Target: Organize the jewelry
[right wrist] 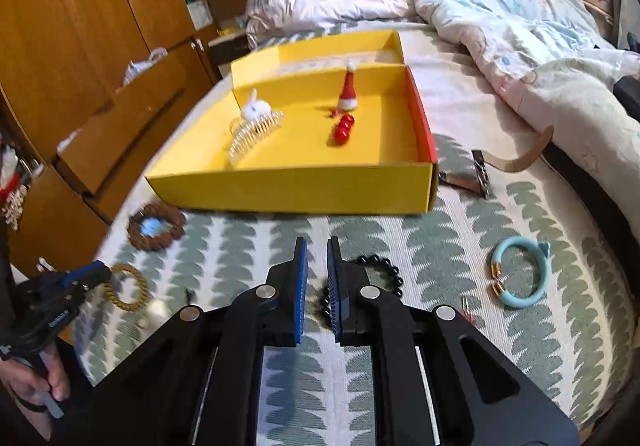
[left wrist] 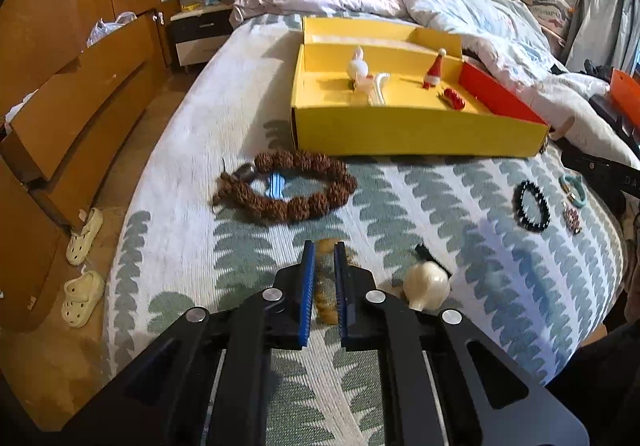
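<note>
A yellow box (left wrist: 416, 134) lies on the bed holding a white rabbit clip (left wrist: 357, 68), a clear comb clip (right wrist: 254, 136), a red Santa hat clip (right wrist: 347, 88) and red beads (right wrist: 344, 128). My left gripper (left wrist: 323, 250) is partly closed around a gold coil hair tie (left wrist: 325, 298); in the right wrist view it (right wrist: 106, 278) meets that tie (right wrist: 128, 288). My right gripper (right wrist: 317, 246) is narrowly open just left of a black bead bracelet (right wrist: 380, 270). A brown bead bracelet (left wrist: 292, 186) lies near the box.
A teal bangle (right wrist: 520, 274), a cream round clip (left wrist: 426, 286), a small blue clip (left wrist: 275, 186) and a brown clip (right wrist: 464, 176) lie on the leaf-patterned sheet. Rumpled quilts lie behind the box. Wooden drawers (left wrist: 80, 106) and slippers stand left of the bed.
</note>
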Action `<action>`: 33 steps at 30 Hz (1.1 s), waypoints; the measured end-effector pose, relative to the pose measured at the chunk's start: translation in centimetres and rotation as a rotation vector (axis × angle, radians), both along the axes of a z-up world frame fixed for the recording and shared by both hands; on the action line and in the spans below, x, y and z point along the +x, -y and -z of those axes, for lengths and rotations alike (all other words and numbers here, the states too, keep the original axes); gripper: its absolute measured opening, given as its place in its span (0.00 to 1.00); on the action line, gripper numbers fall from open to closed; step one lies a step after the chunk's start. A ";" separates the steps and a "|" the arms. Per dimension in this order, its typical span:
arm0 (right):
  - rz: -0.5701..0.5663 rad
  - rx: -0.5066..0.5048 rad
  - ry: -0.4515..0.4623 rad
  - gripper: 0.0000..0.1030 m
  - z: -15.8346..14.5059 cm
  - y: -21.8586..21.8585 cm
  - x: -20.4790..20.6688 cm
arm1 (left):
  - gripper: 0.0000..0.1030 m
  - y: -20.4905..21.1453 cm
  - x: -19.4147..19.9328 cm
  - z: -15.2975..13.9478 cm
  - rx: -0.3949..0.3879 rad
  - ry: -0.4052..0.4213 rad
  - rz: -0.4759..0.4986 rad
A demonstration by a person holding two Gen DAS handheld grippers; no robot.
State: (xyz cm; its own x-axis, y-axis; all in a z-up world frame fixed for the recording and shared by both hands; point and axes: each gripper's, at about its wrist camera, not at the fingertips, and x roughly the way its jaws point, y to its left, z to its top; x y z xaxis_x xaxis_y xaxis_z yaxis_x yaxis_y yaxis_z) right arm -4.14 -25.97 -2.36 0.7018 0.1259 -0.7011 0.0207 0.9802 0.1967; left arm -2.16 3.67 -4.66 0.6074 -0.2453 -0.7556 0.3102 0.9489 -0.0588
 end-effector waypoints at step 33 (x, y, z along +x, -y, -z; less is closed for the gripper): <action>0.031 -0.297 -0.310 0.36 8.0 -3.8 3.1 | 0.09 -0.1 -0.3 -0.5 -0.022 0.000 0.012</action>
State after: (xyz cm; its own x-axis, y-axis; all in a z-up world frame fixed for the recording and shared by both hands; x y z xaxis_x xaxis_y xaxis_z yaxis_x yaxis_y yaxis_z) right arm -1.06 -22.14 -10.33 0.4521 -0.1311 -0.8823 0.0651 0.9914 -0.1139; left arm -2.51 3.78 -4.18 0.6047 -0.2689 -0.7497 0.3211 0.9437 -0.0795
